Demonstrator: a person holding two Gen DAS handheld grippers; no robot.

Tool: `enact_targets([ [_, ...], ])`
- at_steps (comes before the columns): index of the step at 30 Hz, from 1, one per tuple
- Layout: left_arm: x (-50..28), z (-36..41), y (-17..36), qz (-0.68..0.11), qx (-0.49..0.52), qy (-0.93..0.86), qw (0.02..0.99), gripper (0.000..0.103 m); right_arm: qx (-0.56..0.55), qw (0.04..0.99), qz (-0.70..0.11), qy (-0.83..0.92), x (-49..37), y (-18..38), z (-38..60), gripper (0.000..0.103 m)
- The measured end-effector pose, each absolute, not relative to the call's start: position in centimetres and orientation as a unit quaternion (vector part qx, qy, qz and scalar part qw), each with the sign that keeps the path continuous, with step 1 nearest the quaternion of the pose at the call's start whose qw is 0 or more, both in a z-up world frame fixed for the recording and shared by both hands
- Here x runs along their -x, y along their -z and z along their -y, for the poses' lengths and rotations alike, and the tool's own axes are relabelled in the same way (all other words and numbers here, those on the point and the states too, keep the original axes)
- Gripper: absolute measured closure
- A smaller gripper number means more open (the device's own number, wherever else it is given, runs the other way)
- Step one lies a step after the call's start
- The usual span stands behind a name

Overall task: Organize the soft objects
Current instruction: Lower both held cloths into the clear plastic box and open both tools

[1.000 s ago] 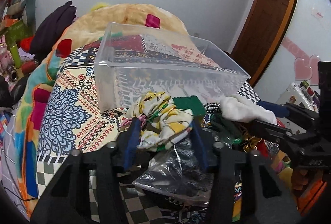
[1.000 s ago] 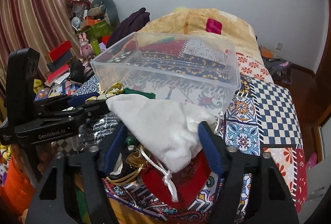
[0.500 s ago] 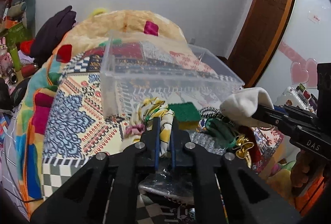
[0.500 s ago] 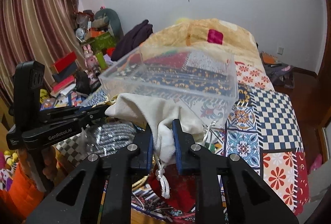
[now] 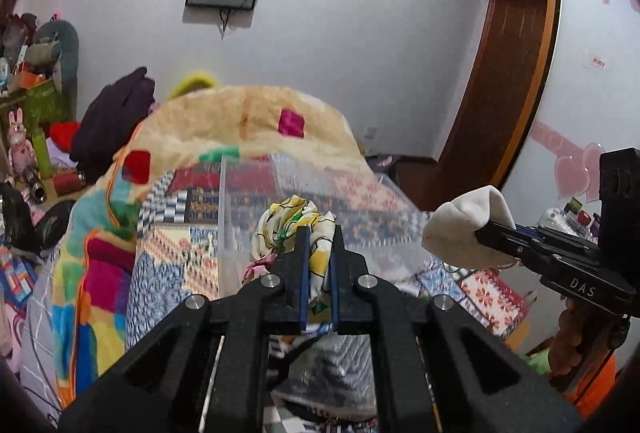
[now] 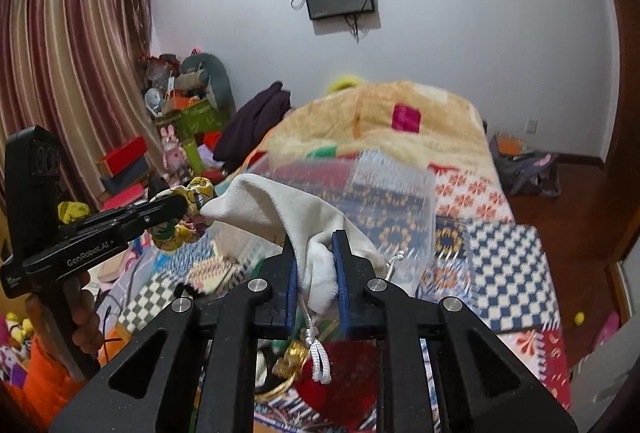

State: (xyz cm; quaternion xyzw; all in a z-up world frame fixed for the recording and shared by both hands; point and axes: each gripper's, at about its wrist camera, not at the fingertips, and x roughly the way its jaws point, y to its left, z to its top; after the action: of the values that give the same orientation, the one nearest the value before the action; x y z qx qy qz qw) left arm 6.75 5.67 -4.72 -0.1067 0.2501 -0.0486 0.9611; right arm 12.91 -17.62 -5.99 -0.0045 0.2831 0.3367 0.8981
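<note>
My left gripper (image 5: 319,233) is shut on a yellow flowered cloth (image 5: 290,221) and holds it up in front of the clear plastic bin (image 5: 248,189). It also shows in the right wrist view (image 6: 176,205), with the cloth (image 6: 188,225) bunched at its tip. My right gripper (image 6: 314,245) is shut on a white drawstring pouch (image 6: 280,209), lifted near the bin (image 6: 392,189). In the left wrist view the pouch (image 5: 464,225) hangs from the right gripper (image 5: 480,229) at the right.
The bin stands on a patterned bedspread (image 6: 504,257) with an orange blanket (image 5: 240,125) heaped behind it. A silvery bag (image 5: 332,373), a red pouch (image 6: 344,385) and gold trinkets (image 6: 292,357) lie below the grippers. Toys and boxes (image 6: 180,121) crowd the left wall.
Both grippers shut on their items, the left on the flowered cloth and the right on the white pouch, then lifted them off the pile to the height of the bin.
</note>
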Motion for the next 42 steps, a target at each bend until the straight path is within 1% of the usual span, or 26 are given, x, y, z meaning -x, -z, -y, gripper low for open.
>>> enact_targets([
  [6, -8.9, -5.9, 2.9, -0.235, 0.106, 0.049, 0.965, 0.096, -0.001, 0.909, -0.257, -0.329, -14.7, 4.1, 17.2, 0.089],
  [11, -11.6, -6.1, 2.8, -0.244, 0.105, 0.048, 0.963, 0.096, 0.007, 0.914, -0.254, -0.315, -16.7, 4.0, 16.0, 0.089],
  [19, -16.2, -5.5, 4.8, -0.287, 0.086, 0.039, 0.953, 0.096, 0.033, 0.907, -0.306, -0.289, -20.6, 6.8, 14.0, 0.089],
  [27, -21.0, -4.2, 8.5, -0.369, 0.063, 0.028, 0.927, 0.096, 0.078, 0.888, -0.364, -0.270, -23.0, 9.9, 12.3, 0.088],
  [30, -21.9, -4.1, 9.6, -0.389, 0.062, 0.029, 0.919, 0.096, 0.090, 0.877, -0.386, -0.274, -23.6, 10.8, 11.8, 0.088],
  [34, -22.0, -3.9, 10.3, -0.397, 0.060, 0.031, 0.915, 0.094, 0.095, 0.869, -0.398, -0.277, -23.7, 11.4, 11.7, 0.087],
  [37, -21.8, -3.8, 10.6, -0.402, 0.059, 0.036, 0.913, 0.087, 0.097, 0.865, -0.403, -0.283, -23.5, 11.3, 11.8, 0.081],
  [39, -21.6, -3.7, 10.7, -0.403, 0.059, 0.040, 0.913, 0.079, 0.098, 0.866, -0.399, -0.285, -23.2, 11.0, 12.1, 0.069],
  [40, -21.3, -3.7, 10.6, -0.402, 0.057, 0.040, 0.913, 0.077, 0.098, 0.867, -0.396, -0.286, -23.1, 10.9, 12.2, 0.065],
  [41, -21.1, -3.6, 10.5, -0.400, 0.056, 0.041, 0.914, 0.073, 0.098, 0.869, -0.392, -0.287, -22.9, 10.7, 12.3, 0.059],
  [42, -21.0, -3.6, 10.4, -0.398, 0.055, 0.042, 0.915, 0.069, 0.097, 0.870, -0.388, -0.287, -22.7, 10.4, 12.5, 0.054],
])
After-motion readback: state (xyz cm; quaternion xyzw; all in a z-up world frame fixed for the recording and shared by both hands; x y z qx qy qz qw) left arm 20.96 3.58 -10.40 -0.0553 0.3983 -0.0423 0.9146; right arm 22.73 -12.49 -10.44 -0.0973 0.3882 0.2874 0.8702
